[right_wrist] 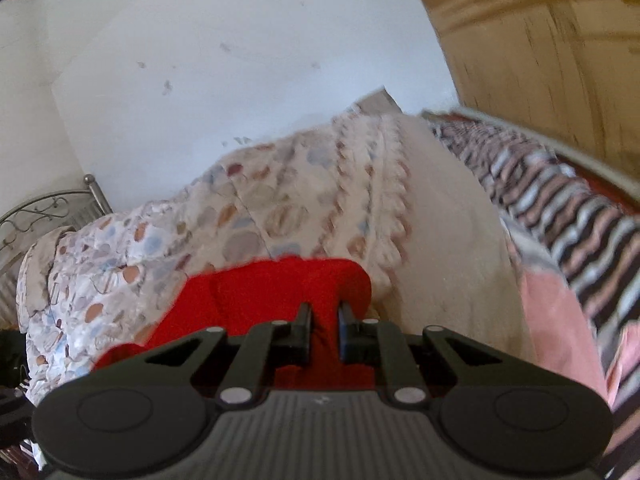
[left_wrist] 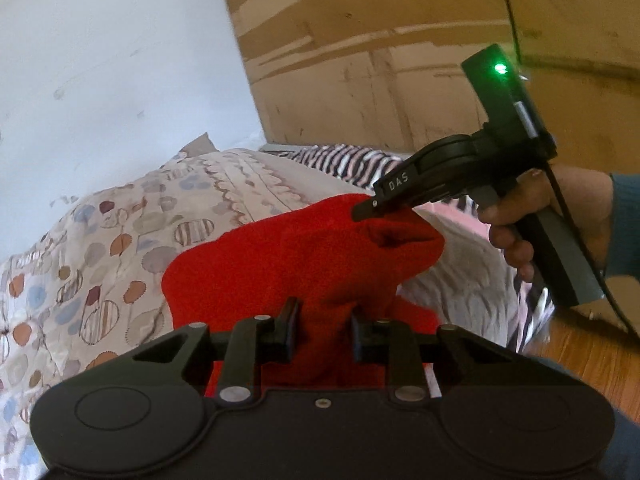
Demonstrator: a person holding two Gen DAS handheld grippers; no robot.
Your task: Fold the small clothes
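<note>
Both the left tongs point(left_wrist: 320, 326) and right tongs point(right_wrist: 324, 326) are pinching the red garment point(left_wrist: 288, 264), lifting it above the bed point(left_wrist: 100, 248); folding is barely starting.

Premises: a home bedroom. A bed point(right_wrist: 448, 216) is dressed with a patterned quilt point(right_wrist: 280, 208) and a striped blanket point(right_wrist: 560, 200). A wrought metal bed frame point(right_wrist: 44, 208) shows at the far left. A white painted wall point(right_wrist: 240, 60) stands behind; wooden wardrobe panels point(left_wrist: 400, 40) occupy the right. A wood floor point(left_wrist: 580, 344) shows near right.
</note>
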